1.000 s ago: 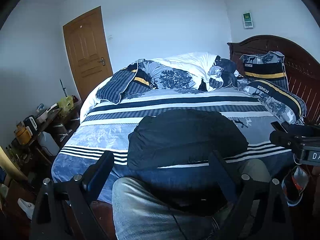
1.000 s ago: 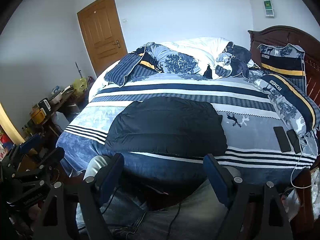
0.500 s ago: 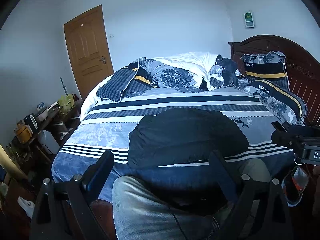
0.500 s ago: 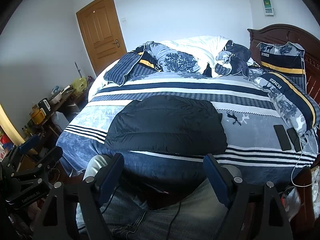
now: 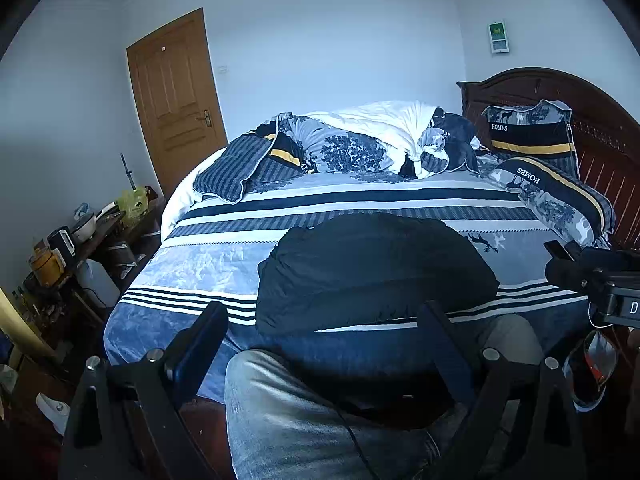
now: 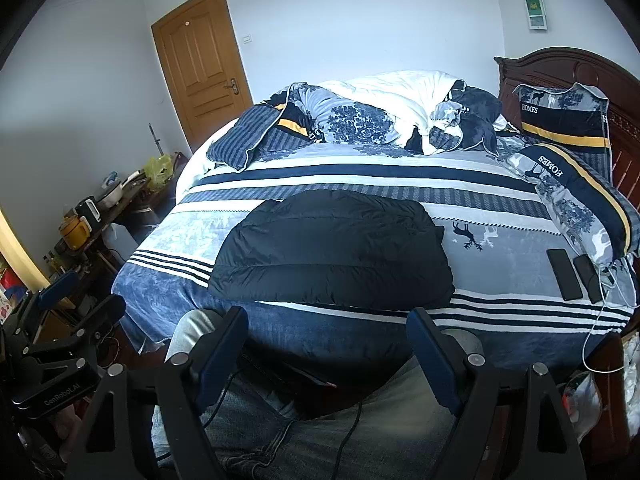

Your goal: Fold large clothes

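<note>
Black, puffy and quilted, the folded padded jacket [image 6: 332,254] lies as a flat, rounded rectangle on the near half of the bed [image 6: 500,220], just beyond my grippers and touched by neither. Its nylon-looking shell is stitched in wide horizontal channels. Under it I see a soft fleecy bedspread in blue, white and navy stripes with small deer printed on it.

My left gripper [image 5: 324,344] hangs below the near edge of the bed with its jaws spread wide and nothing between them. My right gripper [image 6: 326,344] is likewise wide open and empty. Both sit over a person's legs in faded blue jeans [image 5: 288,412].

At the far side of the bed I see a rumpled heap of white and blue patterned duvet [image 6: 380,116]. Two matching pillows with a yellow stripe [image 6: 560,120] rest against the carved dark wooden headboard [image 6: 560,64] on the right. Two flat dark phones [image 6: 564,274] lie side by side on the right of the bedspread, with a white cable beside them.

On the left, a cluttered dark wooden table [image 6: 108,208] carries kitchen pots and small appliances. A panelled brown wooden door [image 6: 200,64] is set in the plain pale wall at the far left.
</note>
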A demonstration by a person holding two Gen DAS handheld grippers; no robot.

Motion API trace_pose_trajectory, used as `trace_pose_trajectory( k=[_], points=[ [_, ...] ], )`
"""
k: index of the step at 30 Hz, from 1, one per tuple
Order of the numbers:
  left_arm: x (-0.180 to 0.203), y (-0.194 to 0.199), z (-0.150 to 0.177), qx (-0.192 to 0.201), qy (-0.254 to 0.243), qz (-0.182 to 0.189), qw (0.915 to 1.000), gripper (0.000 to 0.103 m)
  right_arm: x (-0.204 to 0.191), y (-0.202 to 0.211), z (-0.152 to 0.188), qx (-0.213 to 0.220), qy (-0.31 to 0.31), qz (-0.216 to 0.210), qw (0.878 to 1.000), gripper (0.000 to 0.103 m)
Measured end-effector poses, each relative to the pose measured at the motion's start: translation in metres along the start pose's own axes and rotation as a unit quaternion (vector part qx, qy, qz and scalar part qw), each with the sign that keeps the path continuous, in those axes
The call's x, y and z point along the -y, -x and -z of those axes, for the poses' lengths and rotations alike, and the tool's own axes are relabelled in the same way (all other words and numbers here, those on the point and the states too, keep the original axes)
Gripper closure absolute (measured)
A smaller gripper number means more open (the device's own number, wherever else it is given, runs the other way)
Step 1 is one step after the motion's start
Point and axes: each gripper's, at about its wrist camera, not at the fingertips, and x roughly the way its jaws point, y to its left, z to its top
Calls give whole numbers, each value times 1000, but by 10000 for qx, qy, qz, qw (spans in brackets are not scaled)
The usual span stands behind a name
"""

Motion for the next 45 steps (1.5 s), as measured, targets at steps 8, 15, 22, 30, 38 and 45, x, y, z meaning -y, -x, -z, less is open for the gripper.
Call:
trace_pose_trajectory(
  k=[8,15,22,30,38,45],
  points=[
    [-4,-1,1,-3,-22,-7,10000,8,0,0,0,9,-22,15,10000,19],
    [-5,-1,1,-5,-13,6,10000,8,-2,1,2,34,-16,43,10000,19],
    [-5,-2,0,0,-38,-1,10000,8,-2,2,3,26,-48,46,10000,19],
    [-6,-6,2,-25,-30,7,10000,7,-1,1,1,37,-28,35,10000,19],
    [-3,-40,0,-411,-14,43,9991,8,-2,-21,-6,-142,77,72,9998,19],
    [1,-63,-4,-593,-123,1,9982,8,15,-49,-9,-342,-206,40,9992,19]
  ],
)
